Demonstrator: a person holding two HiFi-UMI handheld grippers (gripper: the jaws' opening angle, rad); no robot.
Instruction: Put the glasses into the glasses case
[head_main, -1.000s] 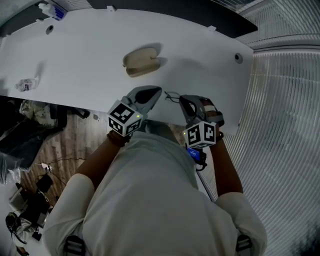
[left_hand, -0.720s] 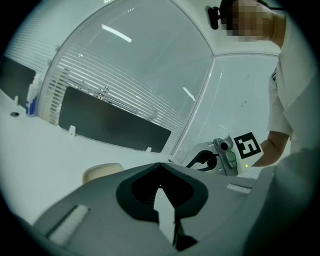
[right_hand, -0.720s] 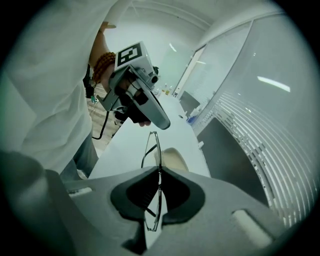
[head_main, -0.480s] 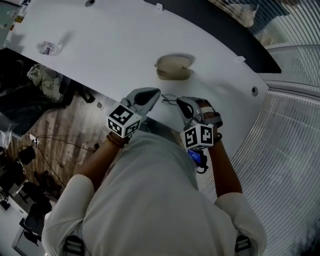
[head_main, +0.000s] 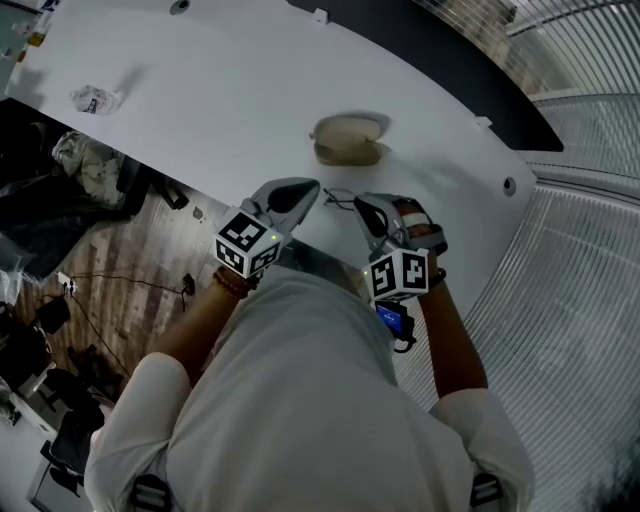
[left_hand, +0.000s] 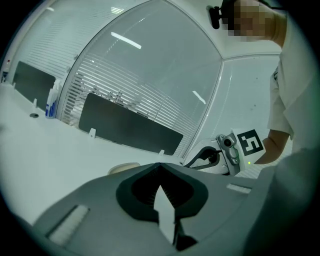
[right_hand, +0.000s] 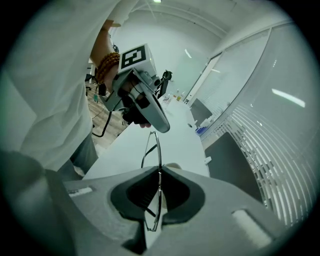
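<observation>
A: White tabletop (head_main: 200, 100) below. Where is the glasses case (head_main: 348, 139)?
B: Lying on it beyond both grippers, apart from them.
A: And the glasses (right_hand: 158, 150)?
B: Above the table's near edge, their thin frame pinched edge-on in the right gripper (head_main: 357, 201).
A: The left gripper (head_main: 314, 184)?
B: Jaws pressed together, nothing seen between them, its tip just beside the glasses' far end.

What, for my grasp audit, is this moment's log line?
right gripper: shut on thin wire-frame glasses | left gripper: shut | beige oval glasses case: on white table
</observation>
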